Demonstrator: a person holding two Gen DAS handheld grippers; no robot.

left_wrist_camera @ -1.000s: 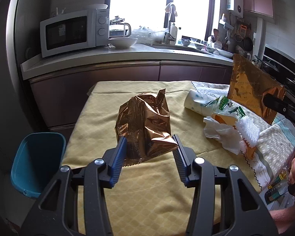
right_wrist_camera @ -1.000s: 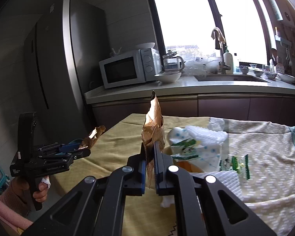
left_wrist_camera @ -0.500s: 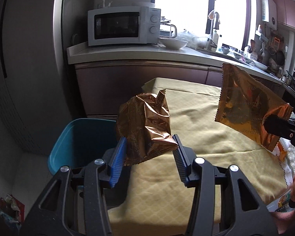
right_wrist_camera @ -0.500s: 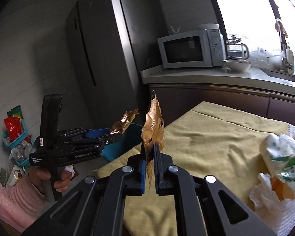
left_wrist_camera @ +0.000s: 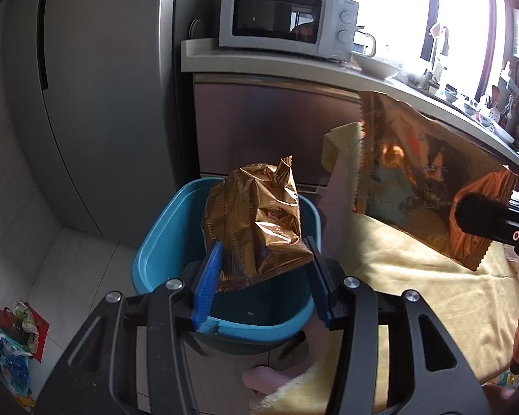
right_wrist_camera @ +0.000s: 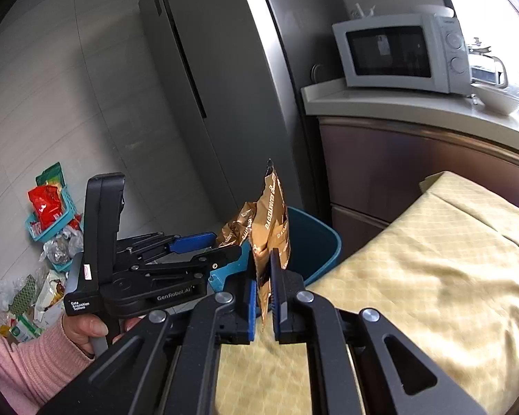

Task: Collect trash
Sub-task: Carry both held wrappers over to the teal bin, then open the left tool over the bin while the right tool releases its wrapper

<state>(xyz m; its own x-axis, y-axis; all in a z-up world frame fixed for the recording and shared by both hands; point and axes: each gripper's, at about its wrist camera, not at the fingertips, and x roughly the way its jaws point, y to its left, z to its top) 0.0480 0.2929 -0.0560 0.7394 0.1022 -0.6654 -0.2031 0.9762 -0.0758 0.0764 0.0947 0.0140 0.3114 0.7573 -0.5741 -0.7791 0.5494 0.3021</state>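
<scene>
Left wrist view now has the round teal plastic bin under your left gripper, where a second ago yellow tablecloth lay; both wrappers look ready to drop. That gripper, tilted down, pinches the crumpled bronze foil bag above the bin. At 3 o'clock, your right gripper, nearly pressed together, clamps the flat copper foil packet.

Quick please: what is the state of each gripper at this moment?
Left gripper: closed on the crumpled gold wrapper, over the blue bin.
Right gripper: closed on the flat gold wrapper.
</scene>
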